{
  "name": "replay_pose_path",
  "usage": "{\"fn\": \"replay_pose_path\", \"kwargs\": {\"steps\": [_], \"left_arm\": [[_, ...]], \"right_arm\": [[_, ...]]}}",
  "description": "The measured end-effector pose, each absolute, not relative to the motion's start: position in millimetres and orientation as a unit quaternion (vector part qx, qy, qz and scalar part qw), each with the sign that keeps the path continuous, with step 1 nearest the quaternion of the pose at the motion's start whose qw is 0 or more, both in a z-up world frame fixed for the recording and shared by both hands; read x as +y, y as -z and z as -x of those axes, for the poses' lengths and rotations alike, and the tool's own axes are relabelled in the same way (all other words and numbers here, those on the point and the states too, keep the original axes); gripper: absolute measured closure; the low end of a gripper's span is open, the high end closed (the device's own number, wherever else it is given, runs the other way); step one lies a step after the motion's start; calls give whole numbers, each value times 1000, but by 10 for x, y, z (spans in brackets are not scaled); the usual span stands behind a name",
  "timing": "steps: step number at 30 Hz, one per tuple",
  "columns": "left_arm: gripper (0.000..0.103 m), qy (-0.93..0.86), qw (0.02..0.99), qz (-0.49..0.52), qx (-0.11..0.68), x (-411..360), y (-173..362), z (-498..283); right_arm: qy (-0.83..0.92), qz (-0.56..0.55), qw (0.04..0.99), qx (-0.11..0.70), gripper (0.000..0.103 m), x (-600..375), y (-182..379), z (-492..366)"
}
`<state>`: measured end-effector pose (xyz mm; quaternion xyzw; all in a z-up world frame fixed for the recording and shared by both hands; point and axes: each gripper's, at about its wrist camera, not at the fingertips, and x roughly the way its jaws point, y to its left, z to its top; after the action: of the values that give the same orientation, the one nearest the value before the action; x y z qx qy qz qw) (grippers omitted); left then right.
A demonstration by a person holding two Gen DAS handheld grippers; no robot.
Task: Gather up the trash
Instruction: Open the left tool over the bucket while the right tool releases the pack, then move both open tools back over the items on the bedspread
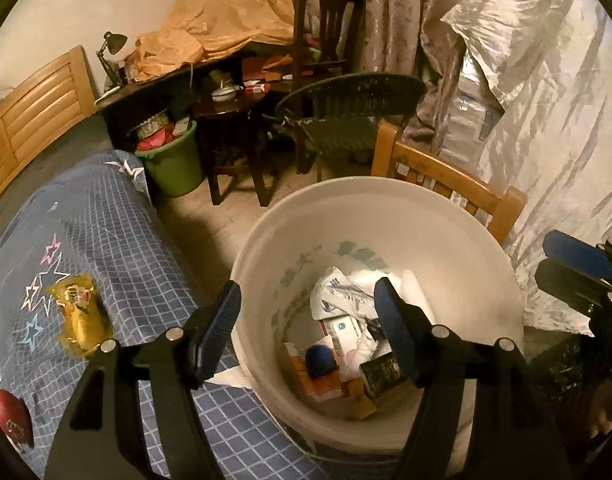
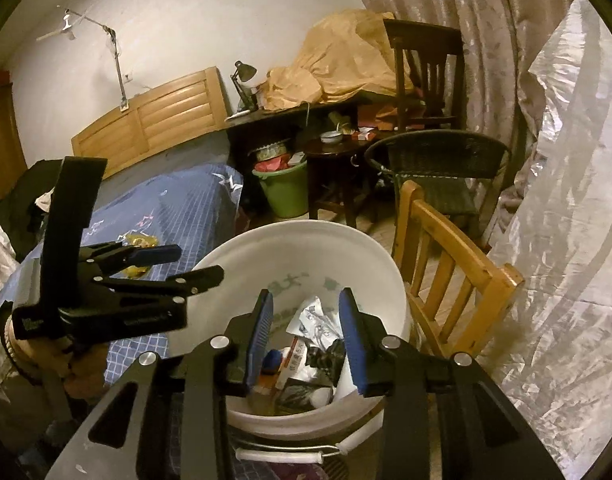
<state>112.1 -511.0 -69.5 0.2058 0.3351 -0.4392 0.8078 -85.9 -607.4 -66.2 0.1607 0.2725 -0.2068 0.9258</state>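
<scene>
White bucket point(image 1: 386, 208) below both tongs point(image 1: 308, 320)

Warm, dim indoor light. A plain pale wall point(image 2: 166, 20) fills the upper left of the right wrist view; patterned curtains point(image 2: 486, 20) hang at upper right. A slatted wooden headboard point(image 2: 154, 120) stands against the wall, beside a dark desk point(image 2: 290, 120) carrying a desk lamp point(image 2: 242, 76) and crumpled tan sheeting point(image 2: 346, 60). A dark wooden chair point(image 2: 426, 72) sits raised at the desk's right end. Centre: a small round dark table point(image 2: 334, 152), a dark wicker chair point(image 2: 438, 164), and a light wooden chair point(image 2: 446, 264). The floor point(image 1: 210, 216) is light-coloured. A blue checked bedcover point(image 1: 118, 232) occupies the left wrist view's lower left.
</scene>
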Motion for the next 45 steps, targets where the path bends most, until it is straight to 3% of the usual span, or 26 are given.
{"fn": "replay_pose_path", "kwargs": {"steps": [8,16,18,23,29,45], "left_arm": [[37,407,843,-184,299,-4938,533,-1158],[30,348,891,-142,257,-4542,376,-1149],[27,334,899,-143,245,-4475,363,-1100],[20,298,916,-150,223,-4283,314,-1005],[14,259,929,-156,211,-4026,233,-953],[9,167,958,-100,211,-2706,-24,-1060]], "right_arm": [[240,-157,930,232,67,-6054,607,1100],[291,-148,931,163,65,-5936,571,1433],[301,-135,932,147,62,-5836,566,1482],[307,-108,939,114,41,-5515,583,1519],[281,-86,949,118,29,-5132,598,1371],[180,-43,974,128,12,-3896,354,821]]}}
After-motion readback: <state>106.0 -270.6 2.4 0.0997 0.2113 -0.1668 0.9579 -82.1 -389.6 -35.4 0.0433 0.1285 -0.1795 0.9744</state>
